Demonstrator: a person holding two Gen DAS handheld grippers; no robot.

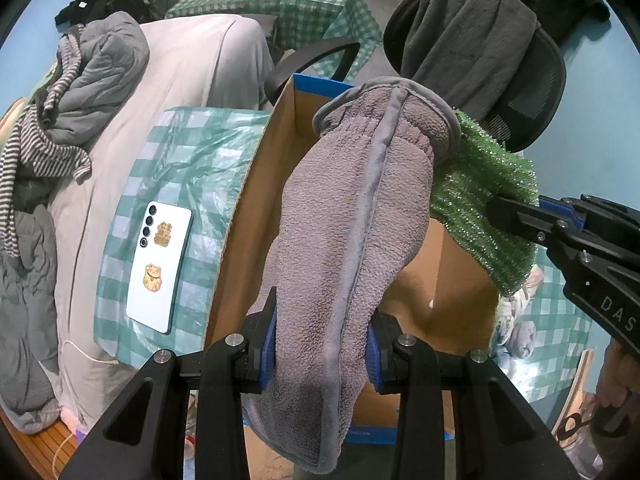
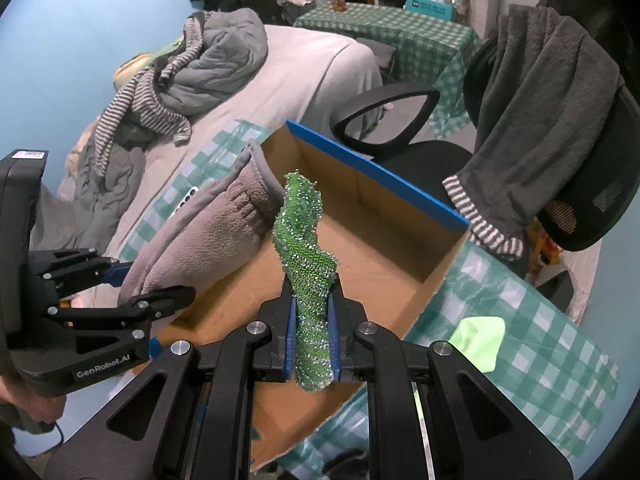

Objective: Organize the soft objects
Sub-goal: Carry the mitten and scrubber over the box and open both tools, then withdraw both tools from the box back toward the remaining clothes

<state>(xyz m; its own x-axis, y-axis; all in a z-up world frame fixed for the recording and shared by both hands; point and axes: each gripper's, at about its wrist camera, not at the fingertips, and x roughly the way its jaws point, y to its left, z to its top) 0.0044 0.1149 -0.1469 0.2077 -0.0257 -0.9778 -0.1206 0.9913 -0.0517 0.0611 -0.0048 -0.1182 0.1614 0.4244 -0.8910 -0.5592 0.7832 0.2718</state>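
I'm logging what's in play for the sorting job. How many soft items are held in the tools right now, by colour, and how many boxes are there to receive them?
Grey soft items: 1, the grey cloth in the left tool
Green soft items: 1, the green sparkly cloth in the right tool
Boxes: 1, the open cardboard box
Total: 3

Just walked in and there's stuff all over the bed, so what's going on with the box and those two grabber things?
A person is sorting soft things into the open cardboard box with a handheld gripper in each hand. The left gripper is shut on a grey fleece cloth; the right gripper is shut on a sparkly green scrubbing cloth. Both cloths hang over the box, and neither is let go yet.
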